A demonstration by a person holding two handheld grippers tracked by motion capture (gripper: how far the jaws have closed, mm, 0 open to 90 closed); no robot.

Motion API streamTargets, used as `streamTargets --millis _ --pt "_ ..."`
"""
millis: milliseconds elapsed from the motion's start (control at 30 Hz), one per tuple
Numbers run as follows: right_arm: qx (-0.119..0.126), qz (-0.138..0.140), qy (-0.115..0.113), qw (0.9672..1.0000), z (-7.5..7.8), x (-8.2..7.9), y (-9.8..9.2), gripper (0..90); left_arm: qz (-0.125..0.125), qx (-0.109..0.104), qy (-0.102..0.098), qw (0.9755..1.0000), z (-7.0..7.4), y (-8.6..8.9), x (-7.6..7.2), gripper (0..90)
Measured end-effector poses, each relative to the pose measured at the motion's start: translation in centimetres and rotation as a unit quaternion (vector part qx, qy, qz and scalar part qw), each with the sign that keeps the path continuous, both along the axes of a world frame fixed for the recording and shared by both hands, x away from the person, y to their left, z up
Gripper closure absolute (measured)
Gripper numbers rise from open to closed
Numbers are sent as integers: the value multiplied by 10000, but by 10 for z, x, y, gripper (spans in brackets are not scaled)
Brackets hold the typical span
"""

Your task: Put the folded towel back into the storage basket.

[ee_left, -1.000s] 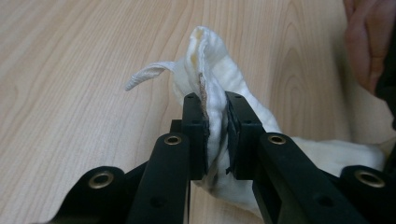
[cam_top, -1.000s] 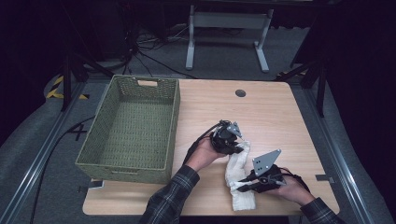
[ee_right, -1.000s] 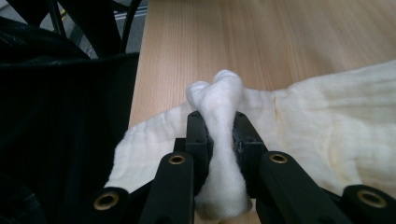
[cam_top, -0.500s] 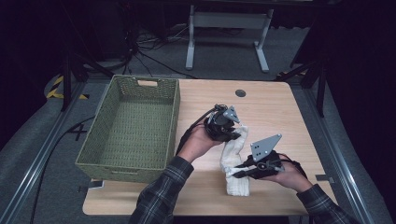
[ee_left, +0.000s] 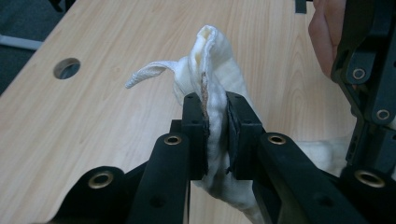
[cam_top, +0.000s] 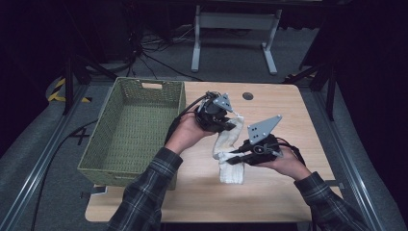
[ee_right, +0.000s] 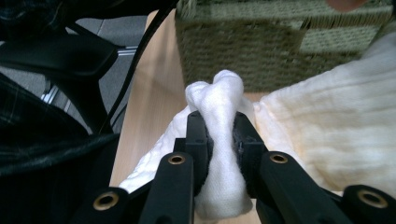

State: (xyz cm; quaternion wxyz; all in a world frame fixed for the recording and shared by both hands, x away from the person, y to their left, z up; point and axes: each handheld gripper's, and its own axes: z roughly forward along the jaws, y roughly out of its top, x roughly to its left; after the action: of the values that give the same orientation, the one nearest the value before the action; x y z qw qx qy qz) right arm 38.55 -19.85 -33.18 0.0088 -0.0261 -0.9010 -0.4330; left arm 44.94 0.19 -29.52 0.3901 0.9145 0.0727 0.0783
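Wooden table (cam_top: pixel 288 192) beside dark floor; left gripper (cam_top: pixel 226 126) and right gripper (cam_top: pixel 235 158) fingers clamp white cloth (cam_top: pixel 230 166).

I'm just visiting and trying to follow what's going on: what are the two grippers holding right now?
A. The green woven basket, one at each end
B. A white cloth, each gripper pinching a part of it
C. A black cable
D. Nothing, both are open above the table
B: the left gripper and the right gripper are each shut on a fold of the white cloth, while the basket sits untouched beside them.
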Motion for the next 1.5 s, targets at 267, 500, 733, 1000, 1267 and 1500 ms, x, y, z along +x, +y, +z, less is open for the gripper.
streamTargets --millis 267,500,733,1000,1267,1500 --pt "-7 60 -102 9999 16 16 42 804 84 33 -92 9999 13 43 9 800" --pt "111 83 -142 9998 32 27 82 803 124 -4 -210 9997 21 79 15 800" --pt "226 138 -237 9994 43 36 127 803 230 -59 -278 9993 22 118 20 799" --pt "295 180 -160 9993 32 42 166 802 400 -108 -252 9988 11 153 18 799" --pt "291 306 -50 9991 15 45 200 802 585 -167 -199 9979 -2 178 13 799" --pt "188 347 59 9992 -4 43 208 798 628 -223 -58 9978 -17 185 10 798"
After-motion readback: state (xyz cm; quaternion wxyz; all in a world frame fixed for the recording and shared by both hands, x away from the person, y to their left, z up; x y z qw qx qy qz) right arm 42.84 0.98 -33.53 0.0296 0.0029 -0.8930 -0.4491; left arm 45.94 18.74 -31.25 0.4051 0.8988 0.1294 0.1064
